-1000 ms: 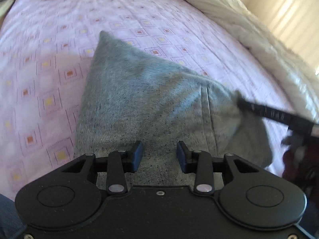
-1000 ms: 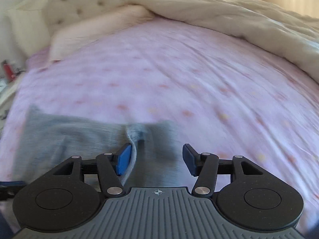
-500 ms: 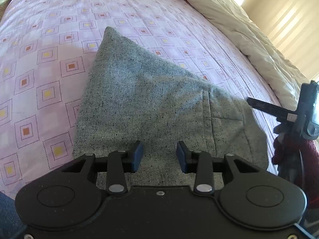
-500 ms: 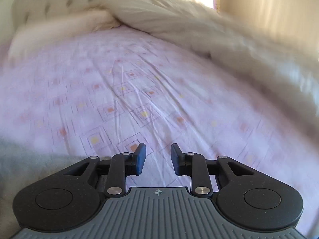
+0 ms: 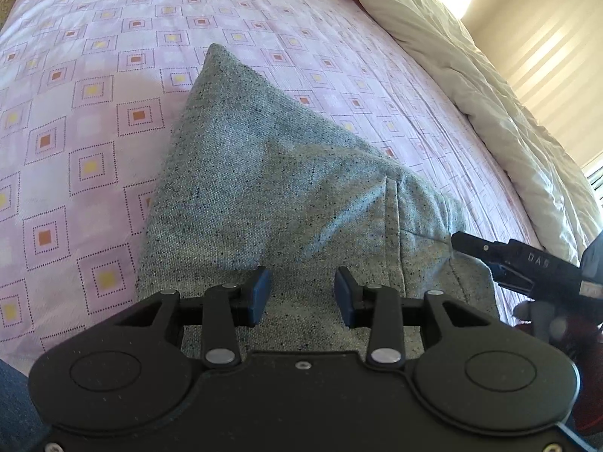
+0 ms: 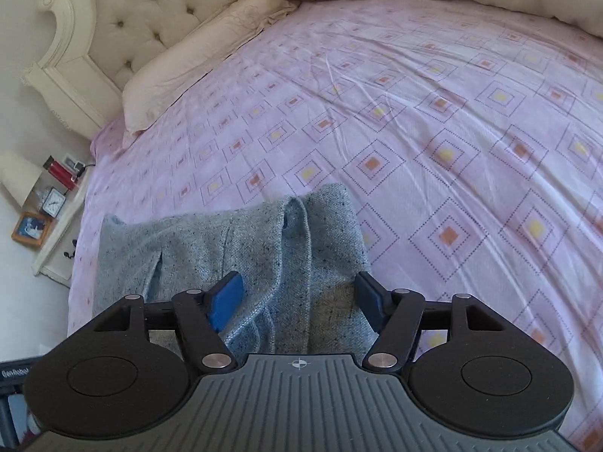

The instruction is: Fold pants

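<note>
The grey flecked pants [image 5: 271,196] lie folded on the pink patterned bed sheet [image 5: 75,120]. My left gripper [image 5: 301,293] is open and empty just above the near edge of the pants. My right gripper [image 6: 299,299] is open, its jaws set on either side of the folded right end of the pants [image 6: 264,241]. The right gripper also shows at the right edge of the left wrist view [image 5: 516,263], beside the pants' right corner.
A cream duvet [image 5: 471,75] is bunched along the right side of the bed. A pillow [image 6: 211,56] and tufted headboard [image 6: 150,3] lie at the far end. A nightstand [image 6: 49,203] with a lamp, clock and frame stands left of the bed.
My right gripper swung away over the bare sheet with its jaws narrowed, then came back over the pants' right end with jaws wide. The left gripper stayed open in place.
</note>
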Demonstrator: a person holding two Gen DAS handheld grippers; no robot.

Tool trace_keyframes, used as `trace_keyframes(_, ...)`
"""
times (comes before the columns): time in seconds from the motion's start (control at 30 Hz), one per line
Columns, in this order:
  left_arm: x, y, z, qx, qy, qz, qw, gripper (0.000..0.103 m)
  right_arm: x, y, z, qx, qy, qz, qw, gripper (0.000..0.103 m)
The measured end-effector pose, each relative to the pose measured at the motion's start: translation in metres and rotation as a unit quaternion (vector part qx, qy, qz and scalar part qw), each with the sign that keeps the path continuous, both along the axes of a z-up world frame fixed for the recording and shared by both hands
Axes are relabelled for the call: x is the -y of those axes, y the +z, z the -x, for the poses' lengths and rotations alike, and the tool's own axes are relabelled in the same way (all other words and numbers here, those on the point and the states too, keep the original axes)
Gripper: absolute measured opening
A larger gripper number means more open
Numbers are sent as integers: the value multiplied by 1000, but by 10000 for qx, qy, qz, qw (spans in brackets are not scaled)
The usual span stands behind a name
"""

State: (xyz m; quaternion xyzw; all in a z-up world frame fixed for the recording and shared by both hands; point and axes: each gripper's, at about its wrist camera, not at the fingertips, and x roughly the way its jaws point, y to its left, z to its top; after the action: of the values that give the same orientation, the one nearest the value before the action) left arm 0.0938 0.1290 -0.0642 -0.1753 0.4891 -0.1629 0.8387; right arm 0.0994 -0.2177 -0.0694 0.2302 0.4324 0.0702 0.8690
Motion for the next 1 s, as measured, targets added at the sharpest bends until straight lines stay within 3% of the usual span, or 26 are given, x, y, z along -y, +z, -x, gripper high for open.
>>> trace_keyframes(0.1,0,0,1,9,17,4,10000,46,0,4,0,-23,153,-287,9995,64)
trace_keyframes(0.17,-1,1,2,27,55,22,10000,46,-5,7,1,65,205,-182,9996,64)
trace_keyframes(0.27,-4,4,3,51,117,21,9999,46,-11,-1,-3,-200,327,-17,9993,64)
trace_keyframes(0.37,-6,11,3,83,135,-27,9999,46,-7,-2,-2,-265,252,-237,9991,61)
trace_keyframes(0.4,-8,15,4,148,134,-92,9998,46,-5,-3,-2,-283,267,-356,9986,35)
trace_keyframes(0.43,-9,19,4,213,154,-166,9995,47,-4,-4,-2,-271,357,-617,9971,19)
trace_keyframes(0.47,-12,23,4,277,199,-230,9992,47,-4,-5,-1,-259,325,-802,9959,16)
trace_keyframes(0.53,-20,29,1,346,296,-268,9986,48,-13,8,3,-44,504,-468,9976,11)
trace_keyframes(0.63,-34,39,-4,445,520,-325,9971,48,-25,49,13,609,925,-216,9936,9)
trace_keyframes(0.73,-43,49,-8,542,723,-368,9952,49,-21,73,18,969,886,63,9913,9)
trace_keyframes(0.83,-41,52,-9,609,764,-328,9947,58,-6,51,6,594,605,444,9954,14)
trace_keyframes(0.9,-30,45,-10,513,562,-275,9967,58,-4,24,-3,145,518,692,9962,19)
trace_keyframes(1.0,-3,26,-11,185,81,-534,9984,58,-2,19,3,189,273,875,9956,25)
